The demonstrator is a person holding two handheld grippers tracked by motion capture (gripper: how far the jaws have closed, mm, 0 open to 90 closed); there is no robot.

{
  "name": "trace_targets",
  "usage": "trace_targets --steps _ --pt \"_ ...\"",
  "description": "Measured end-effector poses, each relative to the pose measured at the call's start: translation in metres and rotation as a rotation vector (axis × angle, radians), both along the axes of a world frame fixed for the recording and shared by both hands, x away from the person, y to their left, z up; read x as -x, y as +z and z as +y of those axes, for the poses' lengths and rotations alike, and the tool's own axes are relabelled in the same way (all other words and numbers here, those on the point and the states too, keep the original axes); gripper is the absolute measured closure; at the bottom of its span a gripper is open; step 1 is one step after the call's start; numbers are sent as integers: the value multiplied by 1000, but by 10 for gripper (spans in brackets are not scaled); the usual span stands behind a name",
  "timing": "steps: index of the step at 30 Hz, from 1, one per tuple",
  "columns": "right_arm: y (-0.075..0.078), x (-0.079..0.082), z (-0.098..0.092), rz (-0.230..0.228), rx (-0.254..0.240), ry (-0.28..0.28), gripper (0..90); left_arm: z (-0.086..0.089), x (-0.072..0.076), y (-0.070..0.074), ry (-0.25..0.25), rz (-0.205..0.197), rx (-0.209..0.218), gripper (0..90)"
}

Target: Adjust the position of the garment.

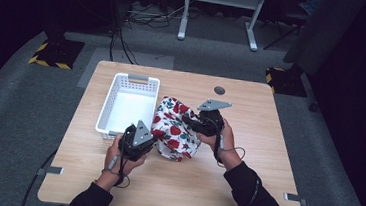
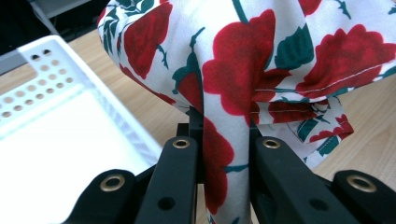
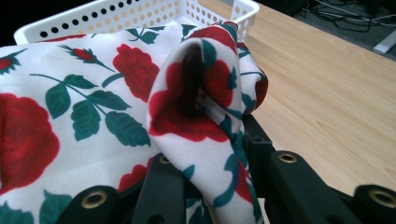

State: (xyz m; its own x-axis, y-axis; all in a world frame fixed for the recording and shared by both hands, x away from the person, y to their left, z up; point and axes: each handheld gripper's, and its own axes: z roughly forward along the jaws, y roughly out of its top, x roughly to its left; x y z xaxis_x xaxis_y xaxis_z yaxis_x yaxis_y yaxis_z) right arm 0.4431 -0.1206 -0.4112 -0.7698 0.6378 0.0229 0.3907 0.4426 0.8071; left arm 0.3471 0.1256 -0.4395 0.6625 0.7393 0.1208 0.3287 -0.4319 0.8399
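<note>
The tabletop (image 1: 268, 140) carries a white basket (image 1: 118, 79) at ten o'clock; just beside it, at centre, hangs the rose-printed cloth (image 1: 171, 129), pinched at both ends; the left gripper (image 1: 151, 141) clamps a fold at seven o'clock between its jaws; the right gripper (image 1: 185, 119) grips a bunched fold at two o'clock.

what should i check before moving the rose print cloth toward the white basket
1. Left gripper clamped on the rose print cloth: ok.
2. Right gripper clamped on a fold of the cloth: ok.
3. White basket has room inside: ok.
4. Cloth fully off the wooden table: cannot tell.
5. Basket next to the cloth, nothing between them: ok.
</note>
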Motion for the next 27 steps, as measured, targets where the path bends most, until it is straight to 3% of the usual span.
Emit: trace_targets --steps 27 --pt "22 -9 53 -33 26 63 751 46 -2 12 115 -31 56 834"
